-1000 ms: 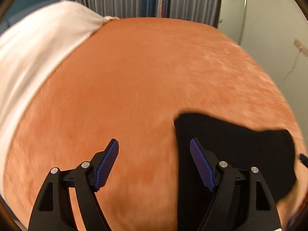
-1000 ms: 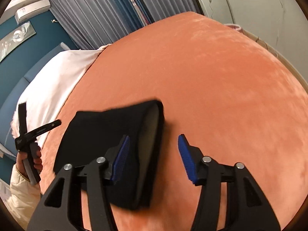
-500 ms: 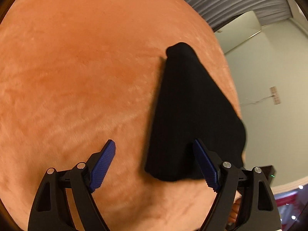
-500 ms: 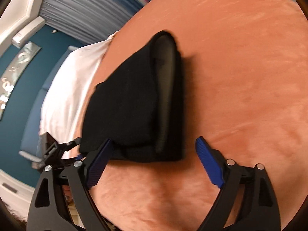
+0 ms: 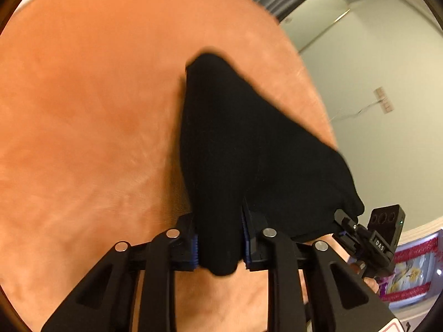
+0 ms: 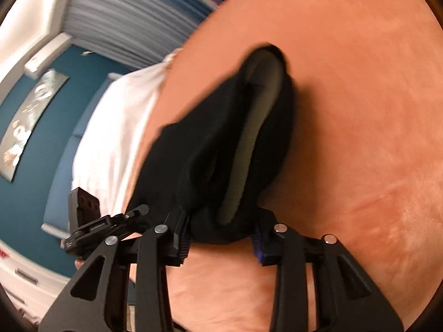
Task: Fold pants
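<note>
Left gripper (image 5: 220,244) clamps near corner of black pants (image 5: 249,144) | right gripper (image 6: 220,239) clamps other corner | pants on orange bed (image 5: 83,105) | white pillow (image 6: 119,127) far left

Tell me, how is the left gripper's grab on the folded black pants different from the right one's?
The left gripper pinches a plain all-black edge of the folded black pants; the right gripper clamps a thicker edge showing grey lining. The left jaws stand closer together than the right jaws. Both are shut on the pants over the orange velvet bedspread.
</note>
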Demonstrator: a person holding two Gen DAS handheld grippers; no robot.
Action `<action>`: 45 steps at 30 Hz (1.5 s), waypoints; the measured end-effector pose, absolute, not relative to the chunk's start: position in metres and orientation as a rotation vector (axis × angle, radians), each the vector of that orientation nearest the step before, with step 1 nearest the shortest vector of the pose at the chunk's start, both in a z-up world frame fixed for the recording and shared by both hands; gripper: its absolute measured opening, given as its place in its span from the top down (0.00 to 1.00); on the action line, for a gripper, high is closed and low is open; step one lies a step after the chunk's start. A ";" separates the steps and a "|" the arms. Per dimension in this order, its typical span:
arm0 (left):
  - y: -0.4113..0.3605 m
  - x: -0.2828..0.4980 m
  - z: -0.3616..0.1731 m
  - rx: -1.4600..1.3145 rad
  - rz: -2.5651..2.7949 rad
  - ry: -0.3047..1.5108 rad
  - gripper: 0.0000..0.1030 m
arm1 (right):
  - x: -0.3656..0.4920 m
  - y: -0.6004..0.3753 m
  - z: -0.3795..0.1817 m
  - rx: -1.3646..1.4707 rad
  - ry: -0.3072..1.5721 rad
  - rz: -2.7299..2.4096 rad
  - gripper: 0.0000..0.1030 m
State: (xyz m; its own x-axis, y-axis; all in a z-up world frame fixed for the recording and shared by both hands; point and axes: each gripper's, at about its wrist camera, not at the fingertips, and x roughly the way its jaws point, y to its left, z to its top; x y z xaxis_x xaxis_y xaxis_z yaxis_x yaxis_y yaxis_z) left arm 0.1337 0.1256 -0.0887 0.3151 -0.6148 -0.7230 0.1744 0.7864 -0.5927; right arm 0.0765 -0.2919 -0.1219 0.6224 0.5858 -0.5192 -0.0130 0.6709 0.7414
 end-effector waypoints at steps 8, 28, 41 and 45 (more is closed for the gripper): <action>0.143 0.091 -0.130 -0.408 -0.442 1.206 0.63 | 0.051 -0.300 -0.171 0.774 0.970 0.370 0.55; 0.059 0.236 -0.115 0.059 -0.105 1.091 0.41 | 0.161 -0.278 -0.129 0.258 0.911 0.022 1.00; 0.059 0.247 -0.117 0.038 -0.096 1.057 0.33 | 0.138 -0.291 -0.115 0.328 0.906 0.108 1.00; 0.069 0.215 -0.081 0.004 -0.134 0.967 0.37 | 0.071 -0.312 -0.079 0.227 0.822 0.103 0.96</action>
